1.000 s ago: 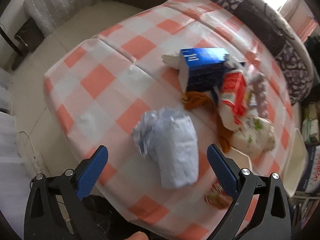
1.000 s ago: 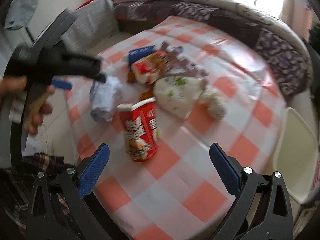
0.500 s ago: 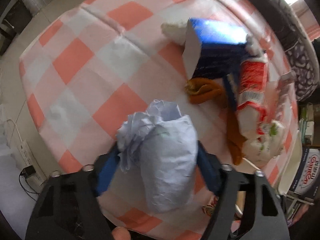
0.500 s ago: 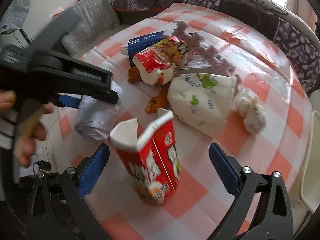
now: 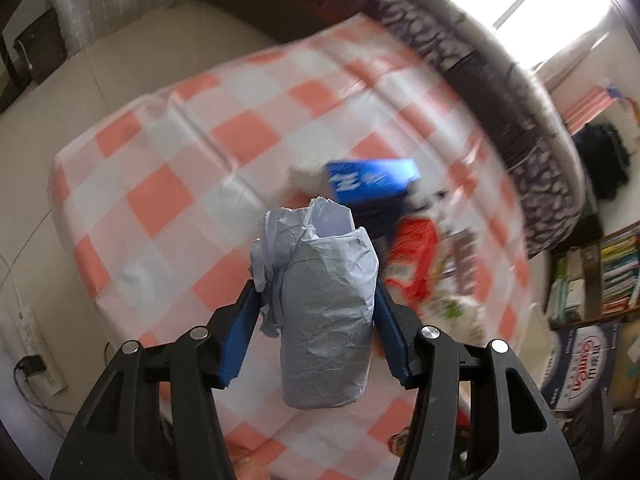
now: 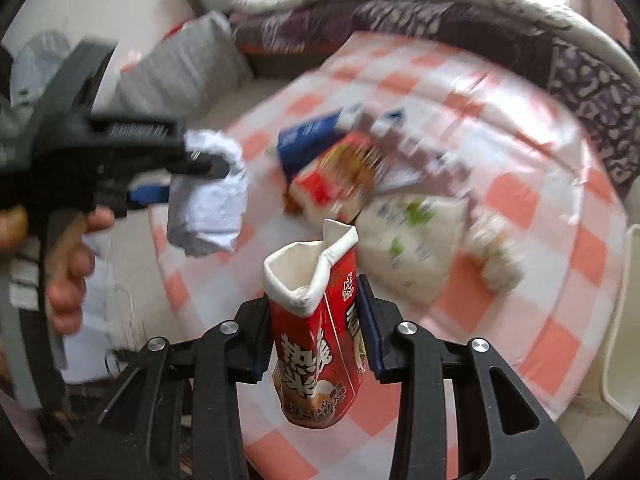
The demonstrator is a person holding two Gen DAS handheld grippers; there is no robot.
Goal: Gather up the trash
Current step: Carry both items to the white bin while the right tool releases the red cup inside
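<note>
Left wrist: left gripper (image 5: 316,312) closing, clamped on paper wad (image 5: 320,312) | right wrist: right gripper (image 6: 316,320) closing, clamped on red carton (image 6: 320,332) | above checked table (image 6: 540,208)

Your left gripper (image 5: 316,332) has matte black linkage arms meeting in a V, with round silver screws at the pivots and blue pads (image 5: 240,336) lining both fingers. Your right gripper (image 6: 316,332) is built the same: black arms, silver screw heads at about 4 and 8 o'clock, and dark blue pads (image 6: 370,336).
</note>
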